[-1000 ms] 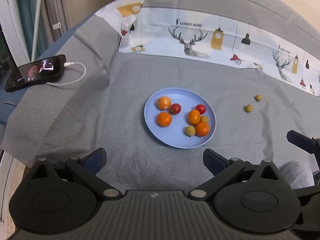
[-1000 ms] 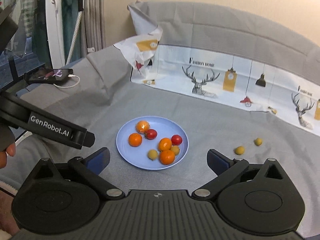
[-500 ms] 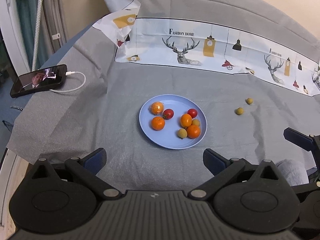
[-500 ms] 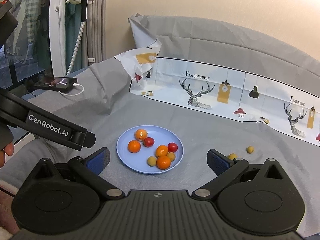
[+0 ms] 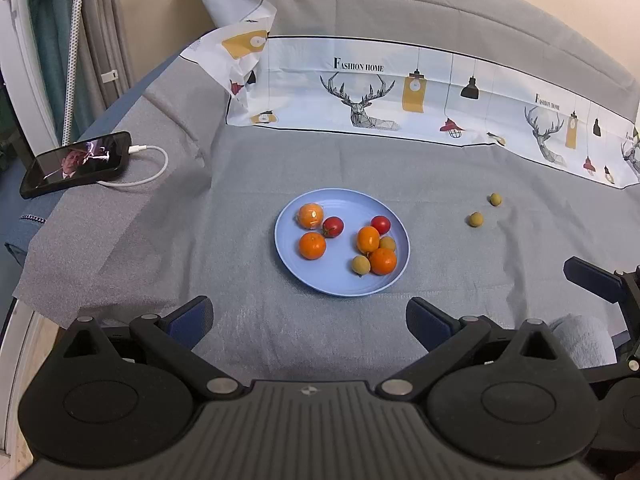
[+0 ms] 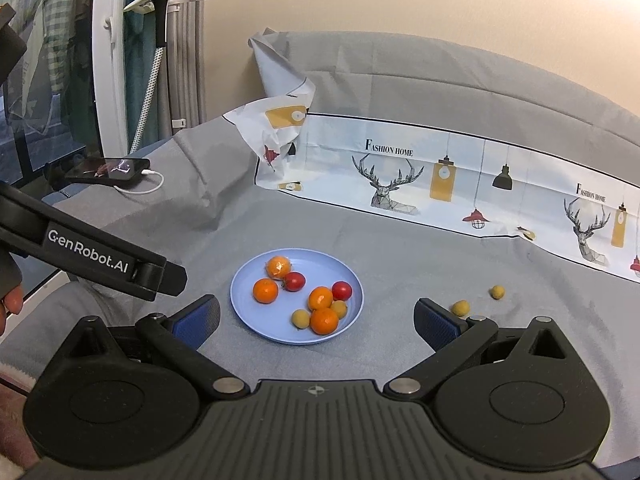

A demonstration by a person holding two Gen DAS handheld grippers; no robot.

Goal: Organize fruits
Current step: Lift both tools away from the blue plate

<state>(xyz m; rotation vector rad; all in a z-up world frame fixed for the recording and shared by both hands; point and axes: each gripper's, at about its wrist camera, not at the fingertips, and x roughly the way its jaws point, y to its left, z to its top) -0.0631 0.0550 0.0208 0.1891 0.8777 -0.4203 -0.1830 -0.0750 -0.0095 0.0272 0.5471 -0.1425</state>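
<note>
Fruits: eight sit on the blue plate (image 5: 304, 276) at mid-cloth, namely four oranges, two red tomatoes and two small yellow fruits. Two more yellow fruits lie loose on the grey cloth (image 5: 248, 184), well apart from the plate on its right: near stray (image 6: 460, 307), far stray (image 6: 497, 291).

Left gripper (image 5: 310, 314): jaws spread wide, nothing between them, held back from the plate, which lies straight ahead of it. Strays are off to its right and farther on.

Right gripper (image 6: 316, 320): jaws likewise spread and empty. The plate sits ahead between its fingers; the near stray lies just beyond the right fingertip, the far stray a little past it and further right.

Key relation: both strays lie on the right side of the plate, so the right gripper is the nearer one. Judged next step: swing right gripper rightward and forward to bracket the near stray, then carry it left to the plate.

The strays are round, so no long axis to align with. Risk: they may roll on the creased cloth if nudged.
</note>
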